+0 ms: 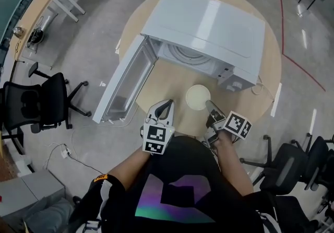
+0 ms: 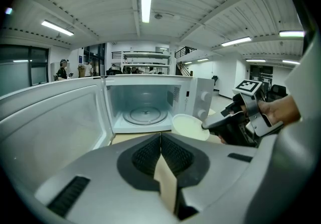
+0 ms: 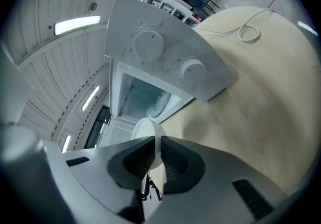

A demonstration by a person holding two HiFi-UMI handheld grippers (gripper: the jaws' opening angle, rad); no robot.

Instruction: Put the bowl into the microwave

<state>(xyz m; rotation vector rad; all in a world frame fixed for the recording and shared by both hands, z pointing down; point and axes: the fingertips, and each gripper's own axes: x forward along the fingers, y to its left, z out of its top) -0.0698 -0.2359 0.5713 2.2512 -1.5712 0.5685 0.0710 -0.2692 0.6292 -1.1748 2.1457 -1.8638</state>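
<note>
- Left tool (image 2: 160,136): jaws pressed together, nothing held, over round tan wooden desk (image 1: 269,70).
- Right tool (image 3: 154,140): jaws clamped on rim of round cream bowl (image 1: 198,96).
- Bowl sits just before white microwave (image 1: 209,28), whose door (image 1: 122,80) is swung wide.

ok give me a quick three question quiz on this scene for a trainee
1. True or false: the microwave door stands open.
2. Short answer: which gripper has its fingers closed on the rim of the bowl?
3. Pick one: the left gripper is A) shut on the bowl, B) shut with nothing in it, C) wide open.

Key: 1 true. 2 the right gripper. 3 B.
</note>
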